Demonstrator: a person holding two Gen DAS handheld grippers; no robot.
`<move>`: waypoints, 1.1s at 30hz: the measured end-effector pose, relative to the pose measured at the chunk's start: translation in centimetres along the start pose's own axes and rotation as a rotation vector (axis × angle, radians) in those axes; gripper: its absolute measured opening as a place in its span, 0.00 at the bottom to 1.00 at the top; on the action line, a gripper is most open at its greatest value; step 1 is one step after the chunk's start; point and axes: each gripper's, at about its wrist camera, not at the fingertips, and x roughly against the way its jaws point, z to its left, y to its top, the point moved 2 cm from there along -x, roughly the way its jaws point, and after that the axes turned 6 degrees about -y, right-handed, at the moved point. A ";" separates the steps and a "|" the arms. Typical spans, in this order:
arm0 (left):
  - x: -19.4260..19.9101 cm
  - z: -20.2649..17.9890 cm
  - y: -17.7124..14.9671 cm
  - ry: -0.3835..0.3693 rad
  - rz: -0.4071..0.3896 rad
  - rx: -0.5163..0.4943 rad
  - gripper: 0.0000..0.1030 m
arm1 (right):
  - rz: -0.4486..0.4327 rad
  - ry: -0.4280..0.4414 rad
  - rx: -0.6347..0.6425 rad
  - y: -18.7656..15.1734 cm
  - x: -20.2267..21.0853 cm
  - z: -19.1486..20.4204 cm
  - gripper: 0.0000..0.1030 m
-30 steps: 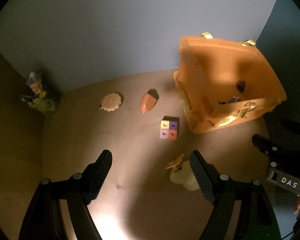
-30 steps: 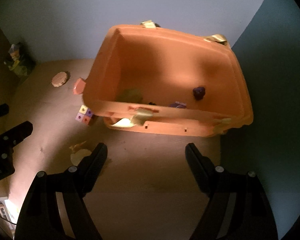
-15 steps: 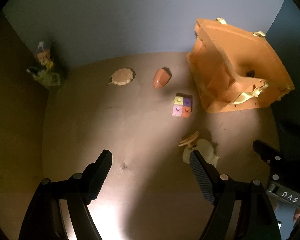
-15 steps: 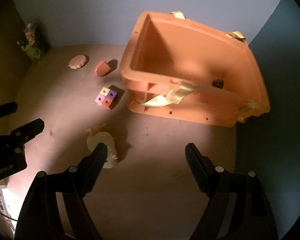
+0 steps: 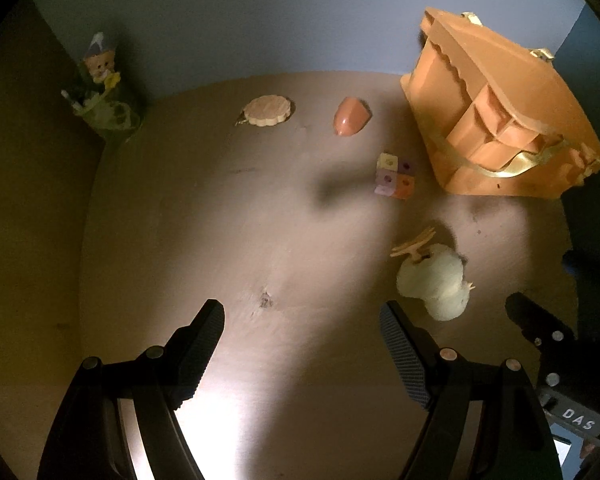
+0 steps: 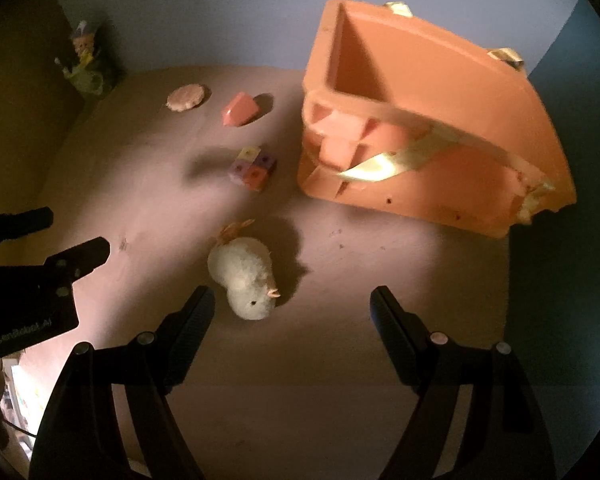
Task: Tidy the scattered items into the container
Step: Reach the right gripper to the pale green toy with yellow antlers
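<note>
Both grippers have sunk toward the counter (image 5: 220, 216), the left gripper (image 5: 302, 344) and right gripper (image 6: 292, 320) each with fingers apart and empty, closing on the fluffy chick (image 6: 246, 276) lying near the orange container (image 6: 440, 120), probably the next pick.

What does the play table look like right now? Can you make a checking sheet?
Surface: brown tabletop, lit patch near the tools.
Job's things: orange container; outside it, fluffy chick, colour block, cookie, orange cone piece.
Clutter: gnome figure in the far corner.
Grippers: left tool open, empty; right tool open, empty, chick beside it.
Cables: nothing seen.
Surroundings: pale blue wall.
</note>
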 end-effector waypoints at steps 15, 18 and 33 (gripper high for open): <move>-2.2 1.4 -0.5 0.018 0.032 0.016 0.74 | 0.042 0.069 0.012 -0.7 -3.8 2.2 0.75; -2.5 1.7 -0.2 0.028 0.036 0.014 0.74 | 0.053 0.076 0.021 -0.6 -4.6 2.6 0.75; -5.0 1.7 0.1 0.022 0.096 0.018 0.74 | 0.111 0.084 0.050 0.2 -8.1 3.6 0.75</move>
